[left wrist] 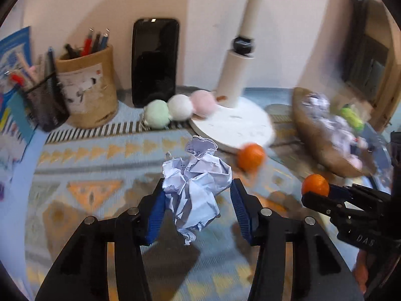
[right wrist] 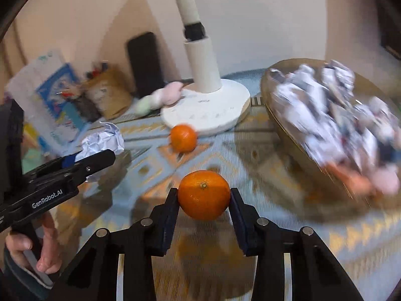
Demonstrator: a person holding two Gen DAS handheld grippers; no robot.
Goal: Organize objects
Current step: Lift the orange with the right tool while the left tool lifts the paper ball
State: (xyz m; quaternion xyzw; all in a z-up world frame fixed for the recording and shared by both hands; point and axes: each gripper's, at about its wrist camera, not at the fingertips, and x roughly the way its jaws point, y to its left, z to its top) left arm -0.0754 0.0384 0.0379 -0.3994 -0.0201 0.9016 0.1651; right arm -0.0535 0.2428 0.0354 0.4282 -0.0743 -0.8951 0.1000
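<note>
1. Over the patterned counter [left wrist: 82,155], your left tongs [left wrist: 198,195] pinch a crumpled paper ball [left wrist: 196,183] between their blue pads, with part of the wad hanging loose below the grip.

2. To the right, your right tongs [right wrist: 204,199] pinch a mandarin [right wrist: 204,194] by its sides, stem end facing the camera. It appears lifted clear of the cloth.

3. A second mandarin [right wrist: 183,138] rests on the counter just beside the white lamp base [right wrist: 208,110], not yet collected.

4. Further right, the wooden bowl [right wrist: 280,115] already holds a heap of crumpled paper [right wrist: 325,105]. Motion blur hides what else sits in it.

5. Judged from this, the step in hand is carrying both loads to where they belong. The paper most likely goes to the bowl. The fruit's spot cannot be told from these views.

6. Keep the squeeze on the mandarin light and steady, since a round, smooth skin may roll out of flat pads if you tilt the wrist.

7. Hold the paper firmly, as a wad can slip or spring apart. Bring it well over the heap before you release it.

8. Bring the tools in one at a time, because they sit near each other and the bowl's rim leaves little room.

9. Steer wide of the lamp post [left wrist: 235,77] and the three pastel pom-poms [left wrist: 179,106] by its base.
</note>
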